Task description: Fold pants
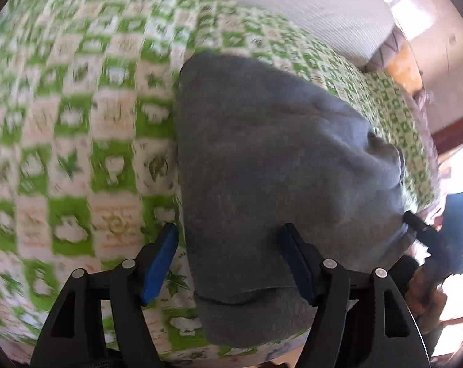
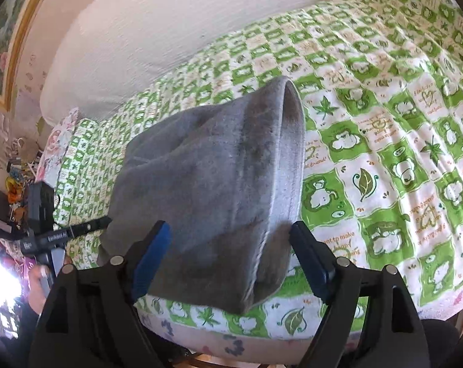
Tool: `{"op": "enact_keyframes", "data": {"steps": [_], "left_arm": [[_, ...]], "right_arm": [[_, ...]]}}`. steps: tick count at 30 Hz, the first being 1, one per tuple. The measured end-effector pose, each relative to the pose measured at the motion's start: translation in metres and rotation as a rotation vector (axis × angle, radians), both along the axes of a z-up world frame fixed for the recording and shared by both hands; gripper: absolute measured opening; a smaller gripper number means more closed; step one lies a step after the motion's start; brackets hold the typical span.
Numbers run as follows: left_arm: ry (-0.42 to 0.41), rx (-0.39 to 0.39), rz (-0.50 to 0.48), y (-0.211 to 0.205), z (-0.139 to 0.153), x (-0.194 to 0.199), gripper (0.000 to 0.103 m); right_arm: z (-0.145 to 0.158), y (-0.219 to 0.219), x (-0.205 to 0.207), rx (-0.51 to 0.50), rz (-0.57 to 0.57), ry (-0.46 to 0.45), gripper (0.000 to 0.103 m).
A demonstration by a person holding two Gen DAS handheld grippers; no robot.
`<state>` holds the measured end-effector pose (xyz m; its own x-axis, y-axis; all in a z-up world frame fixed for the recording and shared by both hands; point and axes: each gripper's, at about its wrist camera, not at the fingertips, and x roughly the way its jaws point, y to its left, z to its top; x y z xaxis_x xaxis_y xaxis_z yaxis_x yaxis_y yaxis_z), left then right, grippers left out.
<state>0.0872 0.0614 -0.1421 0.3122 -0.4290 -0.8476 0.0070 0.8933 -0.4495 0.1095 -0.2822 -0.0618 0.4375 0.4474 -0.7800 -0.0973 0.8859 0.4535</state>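
Observation:
Grey pants (image 1: 277, 165) lie folded in a thick bundle on the green-and-white checked bedspread (image 1: 78, 122), near the bed's front edge. My left gripper (image 1: 228, 233) is open, its blue-padded fingers (image 1: 159, 260) astride the bundle's near left edge, just above it. In the right wrist view the pants (image 2: 213, 178) show a hemmed edge along the right side. My right gripper (image 2: 229, 230) is open, its fingers astride the near end of the bundle. Each gripper shows in the other's view, at the bundle's far side: the right one (image 1: 427, 233) and the left one (image 2: 75, 230).
A long white pillow (image 2: 157, 24) lies along the far side of the bed. A framed picture (image 2: 4, 30) hangs on the wall at left. Clutter (image 2: 13, 190) sits beyond the bed's left end. The bed's front edge (image 2: 262, 337) is just below the grippers.

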Motion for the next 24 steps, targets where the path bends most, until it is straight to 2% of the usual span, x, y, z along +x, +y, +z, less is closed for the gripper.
{"op": "enact_keyframes", "data": {"steps": [5,7,8,10,12,14,16,18,20,21,22,24], "left_arm": [[0.025,-0.057,0.046,-0.007,-0.013,0.000,0.073],[0.038,-0.111,0.074,-0.006,-0.019,-0.004,0.073],[0.046,-0.142,0.082,-0.001,-0.022,-0.007,0.073],[0.036,-0.166,0.081,0.001,-0.021,-0.009,0.068],[0.003,-0.129,0.050,-0.008,-0.010,-0.007,0.049],[-0.041,-0.088,0.023,-0.016,0.008,-0.004,0.037],[-0.085,-0.070,0.005,-0.023,0.025,-0.002,0.035],[-0.079,-0.052,-0.003,-0.027,0.028,-0.001,0.036],[-0.048,-0.027,0.001,-0.032,0.017,-0.002,0.040],[-0.040,-0.019,0.006,-0.032,0.012,-0.004,0.045],[-0.036,-0.021,0.016,-0.031,0.008,-0.009,0.048],[-0.027,-0.060,0.054,-0.023,0.003,-0.019,0.055]], "right_arm": [[-0.021,-0.002,0.013,0.057,-0.017,0.063,0.082],[-0.025,0.000,0.014,0.080,-0.002,0.059,0.082],[-0.025,0.003,0.014,0.079,0.012,0.053,0.075],[-0.024,0.009,0.014,0.074,0.039,0.041,0.063],[-0.022,0.014,0.017,0.059,0.058,0.037,0.055],[-0.014,0.019,0.020,0.035,0.074,0.004,0.045],[0.000,0.021,0.022,0.006,0.077,-0.053,0.044],[0.007,0.019,0.028,0.002,0.059,-0.057,0.044],[-0.003,0.012,0.035,0.016,0.049,0.005,0.063],[-0.010,0.009,0.038,0.008,0.045,0.051,0.067],[-0.014,0.007,0.037,0.001,0.040,0.074,0.069],[-0.009,0.002,0.031,-0.002,0.042,0.058,0.069]]}}
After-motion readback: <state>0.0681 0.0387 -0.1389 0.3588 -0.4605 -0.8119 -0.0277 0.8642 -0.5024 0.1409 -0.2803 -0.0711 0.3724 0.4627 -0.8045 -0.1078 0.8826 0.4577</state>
